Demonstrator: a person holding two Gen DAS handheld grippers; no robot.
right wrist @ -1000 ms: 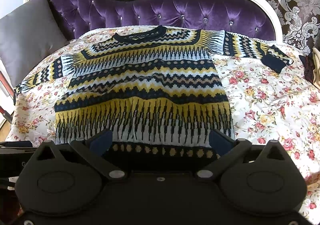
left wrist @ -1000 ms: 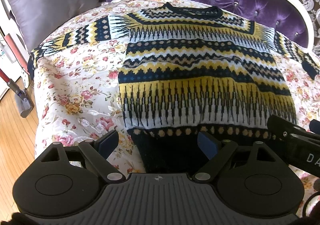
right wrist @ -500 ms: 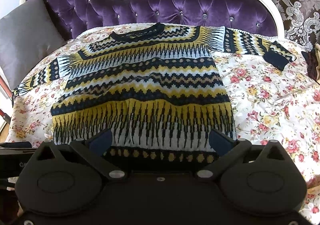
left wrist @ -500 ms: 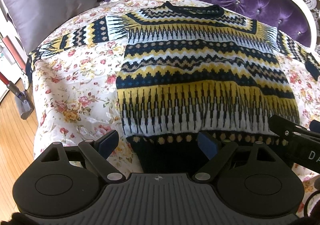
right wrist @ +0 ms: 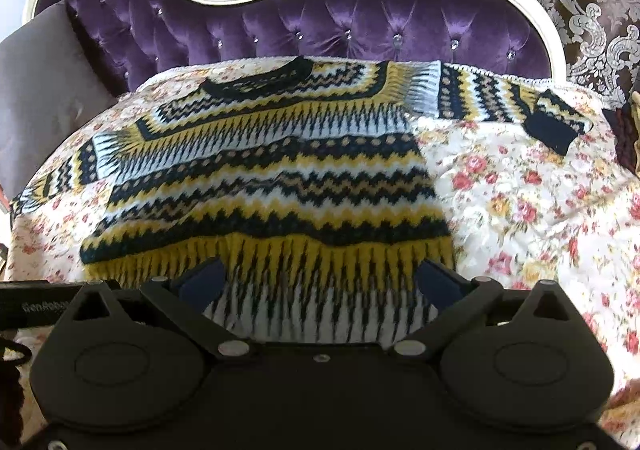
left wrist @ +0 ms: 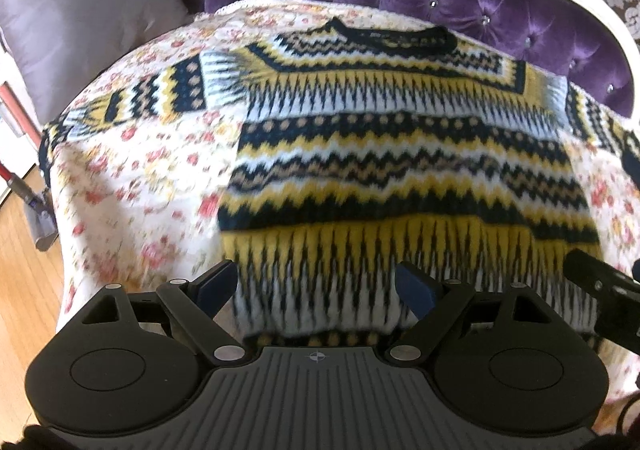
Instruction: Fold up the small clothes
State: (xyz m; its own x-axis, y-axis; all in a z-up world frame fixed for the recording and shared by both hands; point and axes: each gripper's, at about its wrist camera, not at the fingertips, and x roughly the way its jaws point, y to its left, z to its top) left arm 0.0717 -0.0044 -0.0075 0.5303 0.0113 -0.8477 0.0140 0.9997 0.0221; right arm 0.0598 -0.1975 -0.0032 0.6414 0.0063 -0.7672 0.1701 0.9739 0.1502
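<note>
- Knitted sweater [left wrist: 400,154] with yellow, navy and white zigzag bands lies face up, spread flat on the bed's floral quilt [left wrist: 132,186], dark collar toward the headboard edge, hem toward the foot edge.
- One sleeve runs out toward the bed's left edge, its cuff draped over that edge; the other sleeve [right wrist: 508,106] runs toward the right edge, its dark navy cuff resting flat on the quilt near the head-right corner.
- Body looks smooth apart from a slight ripple across the lower yellow band.
- Left claw [left wrist: 316,286]: jaws wide apart, nothing held. Blue pads sit above the sweater's lower left part, near the hem; no clamped fabric visible.
- Right claw [right wrist: 320,282]: jaws wide apart, nothing held. Pads sit above the sweater's lower right part, hem band hidden below the claw body.
- Each claw shows at the edge of the other's wrist view, so they are side by side at the foot edge.
- Purple tufted velvet headboard [right wrist: 320,30] with white curved frame behind the collar.
- Grey pillow [left wrist: 80,18] at the bed's head-left corner.
- Both views are motion-blurred near the foot edge; contact between pads and fabric can't be told.
</note>
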